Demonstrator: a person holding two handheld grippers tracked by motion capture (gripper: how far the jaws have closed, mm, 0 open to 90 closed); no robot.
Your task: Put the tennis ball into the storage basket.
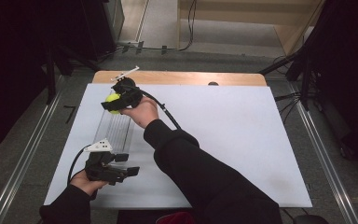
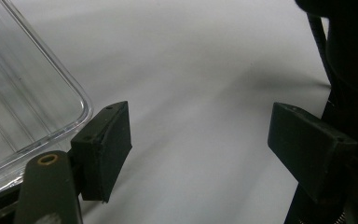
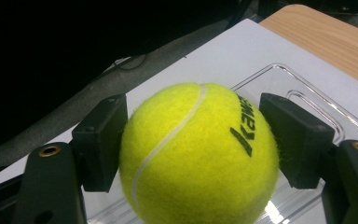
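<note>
A yellow tennis ball (image 1: 112,100) (image 3: 199,154) with black lettering is clamped between the two black pads of my right gripper (image 1: 114,101) (image 3: 193,140), held above the far end of a clear plastic tray (image 1: 114,129) (image 3: 307,100). The right arm reaches across the table from the lower right. My left gripper (image 1: 123,164) (image 2: 199,147) rests near the tray's near end, jaws wide apart with only white table between them. A rounded corner of the tray (image 2: 23,98) lies just left of its left pad (image 2: 103,148).
A white board (image 1: 223,135) covers most of a wooden table (image 1: 182,78). The right gripper's black cable (image 1: 168,114) trails over the board. Metal rails run along the floor on both sides, with dark stands beyond.
</note>
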